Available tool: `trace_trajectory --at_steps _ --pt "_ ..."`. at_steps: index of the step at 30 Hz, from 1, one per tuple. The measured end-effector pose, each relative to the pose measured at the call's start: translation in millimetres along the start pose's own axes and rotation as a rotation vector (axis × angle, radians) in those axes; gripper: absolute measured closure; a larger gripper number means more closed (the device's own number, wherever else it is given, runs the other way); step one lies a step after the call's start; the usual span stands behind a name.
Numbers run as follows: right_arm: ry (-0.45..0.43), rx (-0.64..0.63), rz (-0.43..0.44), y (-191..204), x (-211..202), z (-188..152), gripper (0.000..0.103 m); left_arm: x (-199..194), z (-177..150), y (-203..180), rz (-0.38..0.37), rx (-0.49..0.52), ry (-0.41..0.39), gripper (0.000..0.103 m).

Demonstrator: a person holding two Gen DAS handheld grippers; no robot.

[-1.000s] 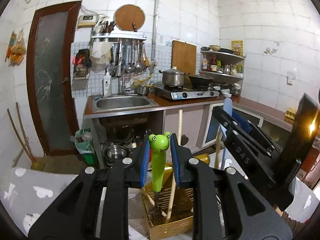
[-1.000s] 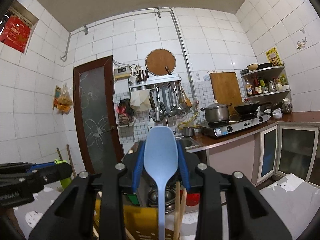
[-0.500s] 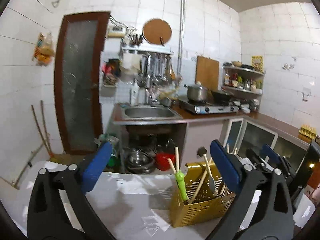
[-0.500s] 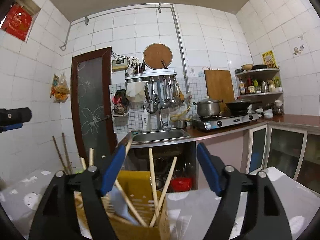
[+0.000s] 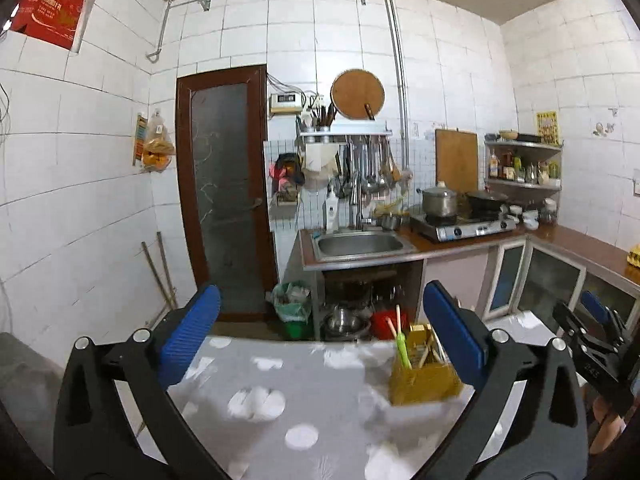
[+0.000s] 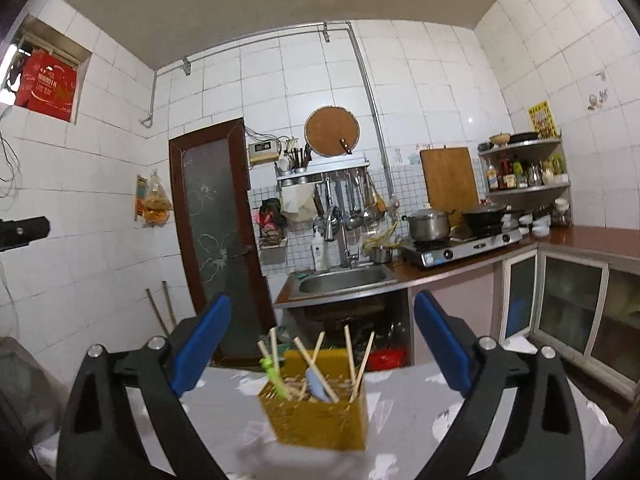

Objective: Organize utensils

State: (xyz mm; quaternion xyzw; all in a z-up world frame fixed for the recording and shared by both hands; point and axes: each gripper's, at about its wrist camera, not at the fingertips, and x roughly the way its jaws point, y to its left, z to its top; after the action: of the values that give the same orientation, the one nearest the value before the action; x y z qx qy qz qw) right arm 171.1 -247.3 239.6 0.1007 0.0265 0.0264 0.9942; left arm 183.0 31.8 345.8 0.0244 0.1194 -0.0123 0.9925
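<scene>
A yellow slotted utensil holder (image 6: 316, 412) stands on the grey table with white spots (image 5: 288, 404). It holds a green frog-handled fork (image 6: 272, 368), a pale blue spoon (image 6: 316, 384) and several wooden chopsticks (image 6: 362, 364). It also shows in the left wrist view (image 5: 424, 376). My left gripper (image 5: 320, 336) is open and empty, pulled back left of the holder. My right gripper (image 6: 320, 340) is open and empty, just in front of the holder. The right gripper shows at the right edge of the left wrist view (image 5: 592, 344).
Beyond the table are a steel sink (image 5: 360, 244), a gas stove with a pot (image 5: 440, 204), hanging ladles (image 5: 368, 176), a corner shelf of bottles (image 5: 520, 168) and a brown glass door (image 5: 228, 200). Bowls and a green bin sit under the sink.
Both grippers let go of their utensils, the green fork and the blue spoon, into the yellow holder. Both opened wide and drew back from it.
</scene>
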Motion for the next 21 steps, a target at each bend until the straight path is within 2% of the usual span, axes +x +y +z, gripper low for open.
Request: trace_trajectory --at_steps 4,9,12,15,18,21 --pt "0.044 -0.007 0.012 8.4 -26.9 -3.3 0.010 -33.6 -12.8 1.6 0.032 0.008 0.042 0.005" --pt "0.105 -0.018 0.015 7.4 -60.7 -31.4 0.007 -49.3 -73.1 6.9 0.022 -0.062 0.105 0.005" --pt "0.156 -0.020 -0.012 0.4 -69.3 -58.7 0.007 -41.9 -121.1 6.2 0.055 -0.082 0.134 0.005" --pt "0.187 -0.020 -0.066 -7.2 -70.4 -89.4 0.007 -27.7 -167.5 -1.7 0.051 -0.098 0.140 0.005" --pt "0.213 -0.032 -0.094 -8.1 -64.1 -113.9 0.006 -4.0 -209.7 -9.6 0.057 -0.144 0.150 0.005" --pt "0.239 -0.079 -0.119 -3.1 -54.8 -138.6 0.006 26.7 -241.0 -22.4 0.074 -0.139 0.205 0.005"
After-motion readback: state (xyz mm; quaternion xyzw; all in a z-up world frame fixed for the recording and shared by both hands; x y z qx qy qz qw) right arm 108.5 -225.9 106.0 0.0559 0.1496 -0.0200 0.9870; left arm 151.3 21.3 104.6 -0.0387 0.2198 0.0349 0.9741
